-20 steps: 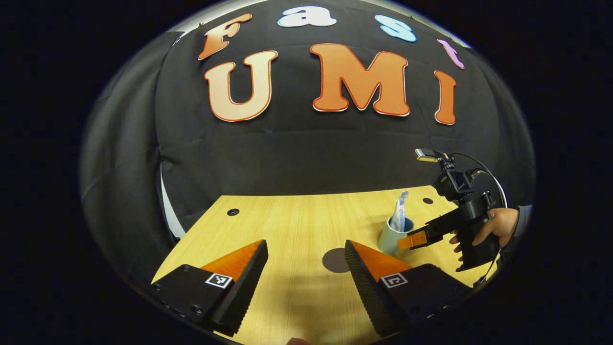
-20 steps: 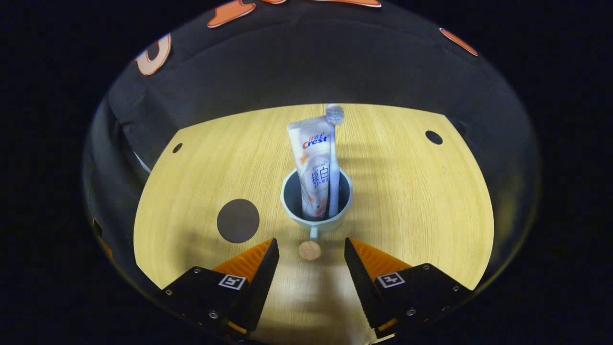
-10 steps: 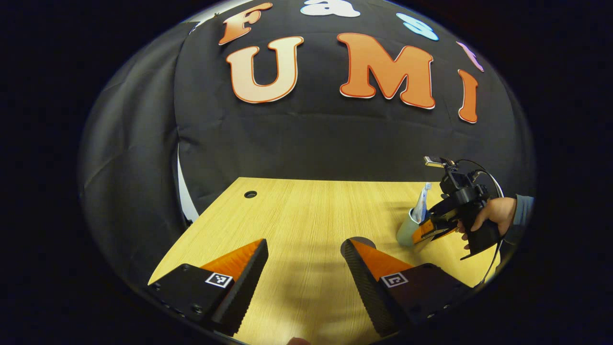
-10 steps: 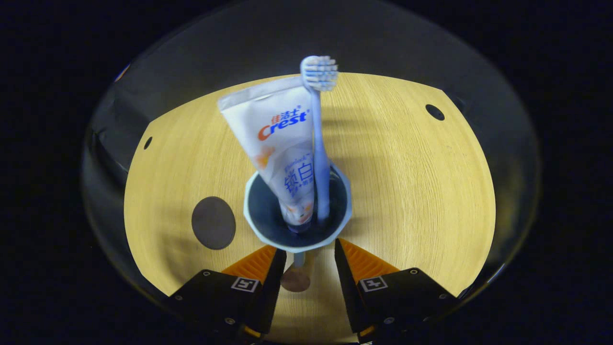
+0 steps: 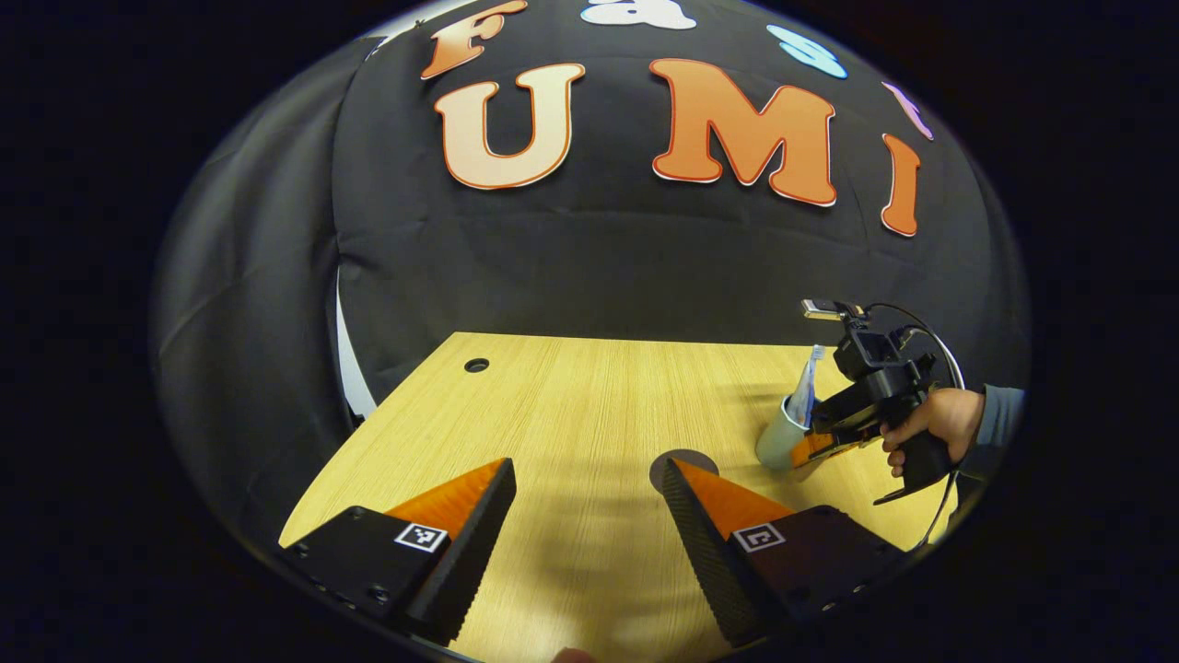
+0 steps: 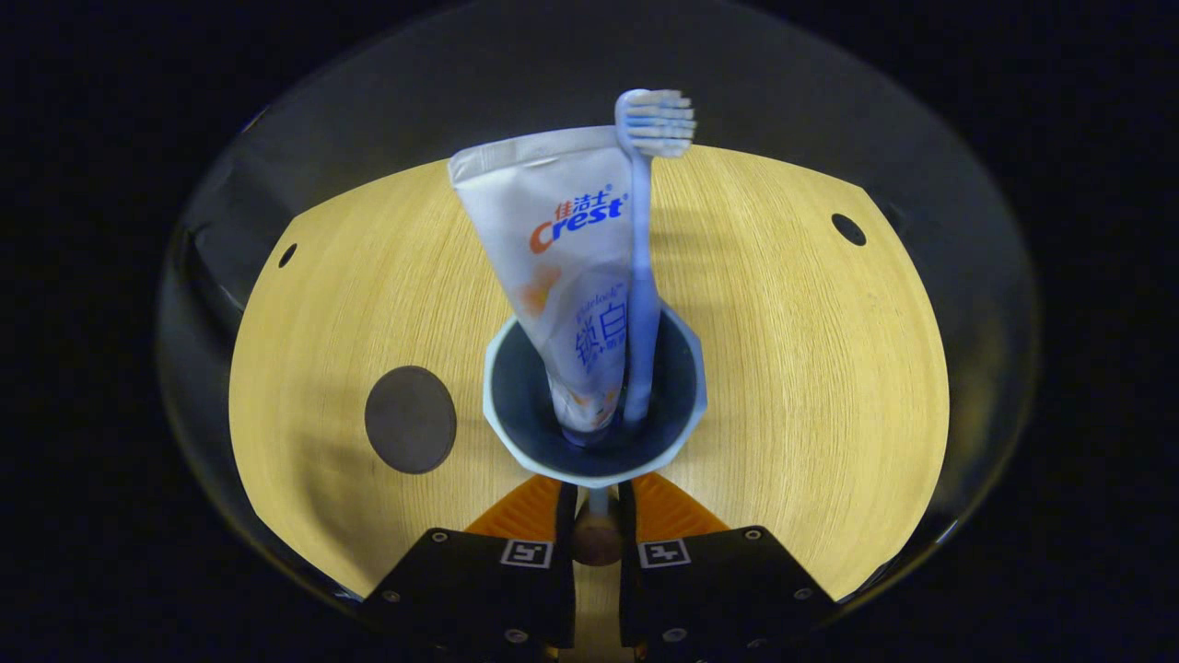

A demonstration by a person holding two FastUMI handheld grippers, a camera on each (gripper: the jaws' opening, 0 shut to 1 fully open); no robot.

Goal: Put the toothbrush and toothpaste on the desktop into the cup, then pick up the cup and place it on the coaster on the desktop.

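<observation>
Cup (image 6: 594, 442): pale blue, stands on the wooden surface (image 6: 811, 368), handle turned toward the right hand-held gripper (image 6: 597, 525). Contents: toothpaste (image 6: 562, 267) tube, cap end down, and toothbrush (image 6: 643, 276), bristles up; both lean against the far inner wall.

Right hand-held gripper: fingers drawn in narrow on either side of the cup's handle, whose round wooden knob sits between them; both appear to press on it, so judged as clamped on the cup. From the left gripper view the same tool (image 5: 834, 433) sits against the cup (image 5: 778, 442), held by a hand (image 5: 930, 419) in a blue-grey sleeve.

Left hand-held gripper (image 5: 585, 516): fingers wide apart, holding nothing, hovering over the near part of the surface.

Coaster (image 6: 410, 419): dark round disc, flat on the surface, near the cup on the side toward the left hand-held gripper, apart from it.

Step in hand, as judged: loading is done; the handle grasp for pick-up is being secured.

Next move calls for: a level lift so the tall contents do not tip out, a short sideways carry, and a centred set-down on the coaster before release.
</observation>
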